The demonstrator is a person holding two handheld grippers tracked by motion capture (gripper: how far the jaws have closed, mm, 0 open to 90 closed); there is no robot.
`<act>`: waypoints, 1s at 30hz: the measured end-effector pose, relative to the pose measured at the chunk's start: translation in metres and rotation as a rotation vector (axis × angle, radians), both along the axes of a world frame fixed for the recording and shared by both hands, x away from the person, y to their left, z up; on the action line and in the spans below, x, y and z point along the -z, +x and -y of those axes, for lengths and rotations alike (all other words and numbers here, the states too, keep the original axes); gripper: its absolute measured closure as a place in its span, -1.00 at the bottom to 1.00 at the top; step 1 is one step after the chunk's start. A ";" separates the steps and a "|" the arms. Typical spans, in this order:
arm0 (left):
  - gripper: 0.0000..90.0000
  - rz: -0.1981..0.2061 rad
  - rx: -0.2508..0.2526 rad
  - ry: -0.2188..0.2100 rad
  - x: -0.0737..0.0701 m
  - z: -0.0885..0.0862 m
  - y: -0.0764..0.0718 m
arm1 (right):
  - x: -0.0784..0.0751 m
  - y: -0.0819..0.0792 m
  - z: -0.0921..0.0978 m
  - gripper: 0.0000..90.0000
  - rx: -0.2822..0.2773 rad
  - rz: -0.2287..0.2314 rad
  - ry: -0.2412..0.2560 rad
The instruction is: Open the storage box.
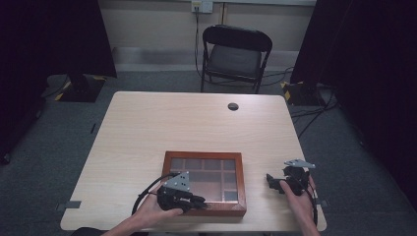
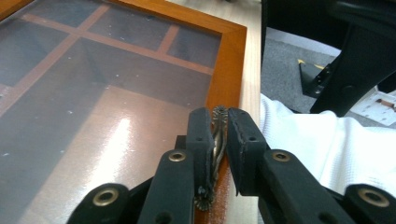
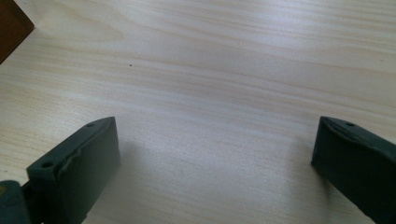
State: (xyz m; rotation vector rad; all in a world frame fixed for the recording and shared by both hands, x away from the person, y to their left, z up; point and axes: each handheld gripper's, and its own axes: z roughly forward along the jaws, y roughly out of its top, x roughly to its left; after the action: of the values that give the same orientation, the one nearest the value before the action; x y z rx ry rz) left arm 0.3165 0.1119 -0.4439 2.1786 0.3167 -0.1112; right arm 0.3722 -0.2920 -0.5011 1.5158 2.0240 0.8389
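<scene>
The pale wooden square table (image 1: 147, 132) carries a flat reddish-brown wooden box with a glass lid (image 1: 205, 183) near its front edge. Through the glass, wooden dividers part the inside into one large compartment and several small ones along the far and right sides; nothing can be made out lying in them.

The person's left hand (image 1: 152, 209) comes in from the bottom of the high view and holds the left gripper (image 1: 196, 200) low over the box's front rim, with its jaws pointing right along that rim. The right hand (image 1: 297, 196) rests on the table to the right of the box and well apart from it, with the right gripper (image 1: 272, 181) aimed toward the box.

In the left gripper view, the left gripper (image 2: 219, 140) has its jaws pressed together on a small ornate brass clasp (image 2: 217, 140) fixed to the box's front frame (image 2: 231, 70).

In the right gripper view, the right gripper (image 3: 215, 149) has its jaws spread wide over bare tabletop.
</scene>
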 end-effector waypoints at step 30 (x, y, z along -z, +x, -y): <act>0.83 -0.054 0.008 -0.014 -0.008 0.006 0.007 | -0.010 -0.005 -0.009 -0.67 -0.111 -0.031 0.080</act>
State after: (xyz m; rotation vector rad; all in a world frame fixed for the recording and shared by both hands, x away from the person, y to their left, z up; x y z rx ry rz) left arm 0.3235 0.1061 -0.4357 2.1661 0.3366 -0.1766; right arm 0.3669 -0.2830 -0.4909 1.4789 2.1367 0.9556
